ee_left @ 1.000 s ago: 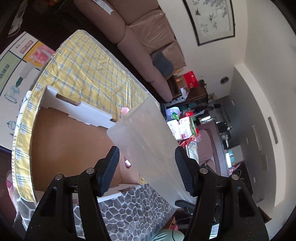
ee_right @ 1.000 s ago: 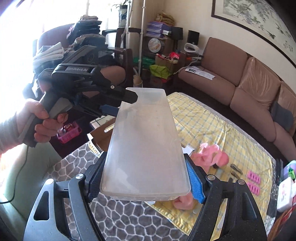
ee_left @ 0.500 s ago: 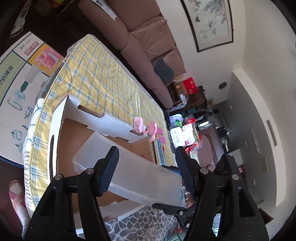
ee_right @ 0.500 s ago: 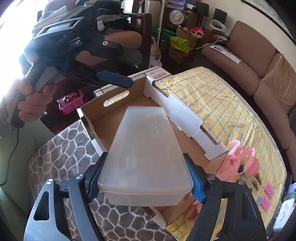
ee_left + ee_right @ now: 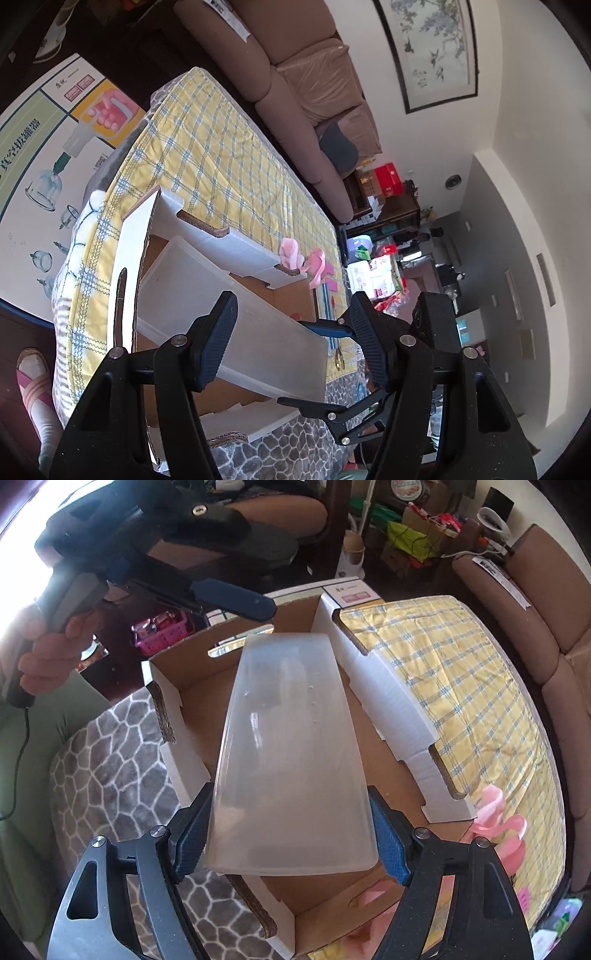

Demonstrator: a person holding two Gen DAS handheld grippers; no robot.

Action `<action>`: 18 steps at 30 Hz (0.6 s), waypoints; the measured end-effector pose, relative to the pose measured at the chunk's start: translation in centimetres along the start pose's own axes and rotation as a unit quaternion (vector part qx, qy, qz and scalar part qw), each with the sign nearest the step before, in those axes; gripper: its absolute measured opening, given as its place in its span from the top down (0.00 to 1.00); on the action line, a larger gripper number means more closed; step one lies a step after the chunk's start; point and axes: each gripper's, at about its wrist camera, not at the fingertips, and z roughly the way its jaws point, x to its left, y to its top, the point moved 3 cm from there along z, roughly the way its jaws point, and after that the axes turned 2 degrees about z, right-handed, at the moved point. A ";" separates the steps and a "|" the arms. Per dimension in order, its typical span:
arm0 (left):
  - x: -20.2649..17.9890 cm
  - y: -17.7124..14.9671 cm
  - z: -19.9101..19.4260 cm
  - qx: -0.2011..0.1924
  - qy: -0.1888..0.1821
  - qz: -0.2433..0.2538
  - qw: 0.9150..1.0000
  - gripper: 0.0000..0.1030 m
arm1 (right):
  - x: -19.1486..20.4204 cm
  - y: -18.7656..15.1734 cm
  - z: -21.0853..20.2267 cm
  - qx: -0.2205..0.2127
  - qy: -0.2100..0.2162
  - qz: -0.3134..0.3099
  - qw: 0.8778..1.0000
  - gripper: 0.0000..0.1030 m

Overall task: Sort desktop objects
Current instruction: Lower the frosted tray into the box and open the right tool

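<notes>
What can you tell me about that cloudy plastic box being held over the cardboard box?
The plastic box is long, rectangular and frosted, see-through plastic with rounded corners and a rim at one side. Nothing can be made out inside it. The right gripper clamps one short end, its blue pads pressing both long sides. It sits low within the open cardboard box, lengthwise; whether it rests on the floor is unclear. The left gripper stands open, not touching it.

Black right tool (image 5: 291, 840) with blue ribbed pads (image 5: 388, 845) and silver screws.

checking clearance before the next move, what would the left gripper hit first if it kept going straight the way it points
Probably the frosted plastic box, which lies right ahead between the open left gripper fingers; depth is unclear.
</notes>
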 end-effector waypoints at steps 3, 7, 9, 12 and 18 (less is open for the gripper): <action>0.1 -0.1 0.2 0.005 -0.001 -0.004 1.000 0.42 | -0.3 -0.1 1.0 0.024 -0.022 -0.014 0.999 0.24; 0.1 -0.2 0.3 0.009 0.003 -0.005 1.000 0.42 | -1.5 -0.1 1.8 0.034 -0.053 -0.011 0.998 0.24; 0.3 -0.1 0.3 0.010 0.003 -0.009 1.000 0.38 | -1.9 0.1 1.7 0.031 -0.065 -0.006 0.997 0.25; 0.3 0.0 0.3 0.010 0.005 -0.009 1.000 0.37 | -1.9 0.5 1.3 0.019 -0.032 0.023 0.999 0.25; 0.2 -0.1 0.6 0.017 0.006 -0.007 1.000 0.37 | -1.1 -0.1 3.0 0.052 -0.017 0.043 0.998 0.24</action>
